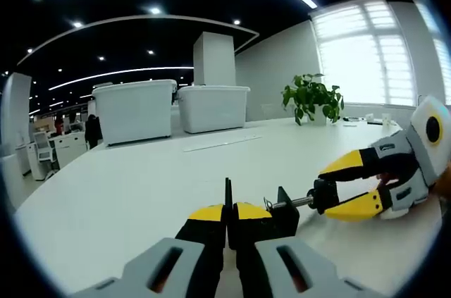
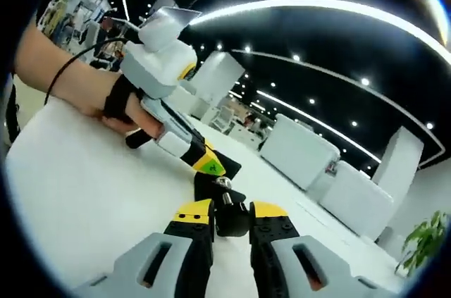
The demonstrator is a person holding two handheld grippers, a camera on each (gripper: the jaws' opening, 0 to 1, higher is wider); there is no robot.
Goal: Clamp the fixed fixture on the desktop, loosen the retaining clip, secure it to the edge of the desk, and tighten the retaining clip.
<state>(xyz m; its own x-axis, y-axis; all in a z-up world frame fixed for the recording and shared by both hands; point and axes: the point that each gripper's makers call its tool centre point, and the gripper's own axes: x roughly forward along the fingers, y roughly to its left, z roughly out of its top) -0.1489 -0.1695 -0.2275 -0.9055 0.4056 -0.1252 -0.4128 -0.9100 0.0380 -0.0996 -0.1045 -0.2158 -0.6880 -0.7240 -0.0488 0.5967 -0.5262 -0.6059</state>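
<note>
Black and compact, the clamp fixture [image 1: 282, 213] lies on the white desk [image 1: 141, 185] at the lower centre of the left gripper view, where we see the left gripper [image 1: 229, 212] pinched narrow on the fixture's thin upright plate. From the right of that frame the right gripper [image 1: 325, 196] closes its yellow tips on the black knob [image 1: 323, 194] ending the fixture's screw [image 1: 292, 203]. In the right gripper view we find the knob [image 2: 232, 217] between the right gripper's [image 2: 225, 215] nearly closed tips at lower centre, with the left gripper [image 2: 208, 164] and a person's hand [image 2: 106, 94] toward the upper left.

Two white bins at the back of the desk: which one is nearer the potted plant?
The lower, wider white bin, the one on the view's right in the left gripper view. The taller bin stands on its far side from the potted plant.
</note>
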